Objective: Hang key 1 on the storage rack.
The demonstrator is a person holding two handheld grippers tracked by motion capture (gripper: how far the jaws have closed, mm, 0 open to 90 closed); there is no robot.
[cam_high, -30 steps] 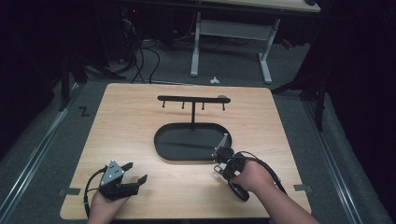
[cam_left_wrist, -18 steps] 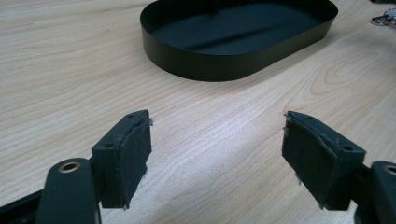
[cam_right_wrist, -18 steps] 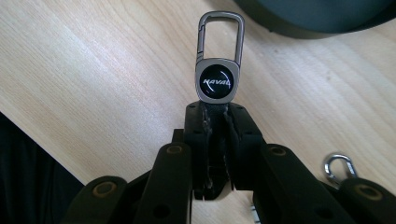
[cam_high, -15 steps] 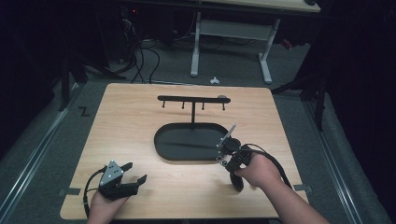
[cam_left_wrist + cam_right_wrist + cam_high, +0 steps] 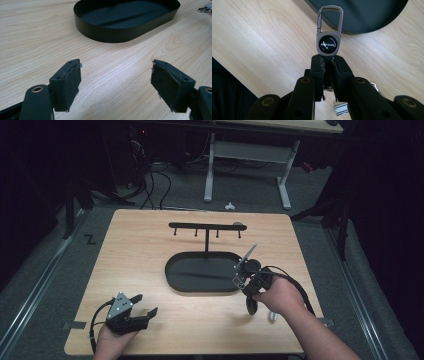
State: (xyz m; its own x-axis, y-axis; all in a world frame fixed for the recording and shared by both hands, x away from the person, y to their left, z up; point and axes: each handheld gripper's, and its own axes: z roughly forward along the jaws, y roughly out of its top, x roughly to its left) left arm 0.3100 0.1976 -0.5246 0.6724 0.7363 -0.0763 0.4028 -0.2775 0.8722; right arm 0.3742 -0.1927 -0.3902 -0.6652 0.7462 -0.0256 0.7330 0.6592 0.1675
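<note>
Two hands low, right tongs [image 5: 328, 68] pinching keychain [image 5: 328, 37], left tongs [image 5: 116, 85] apart

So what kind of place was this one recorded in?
Probably a lab or workshop set up for recording, not a home: a bare wooden table on grey carpet, loose cables on the floor behind it, and a white-legged desk frame in a dark room.

A dim lab: wooden test table [image 5: 150, 250] on grey carpet; tangled cables [image 5: 150, 185]; desk frame [image 5: 245, 155] behind
</note>
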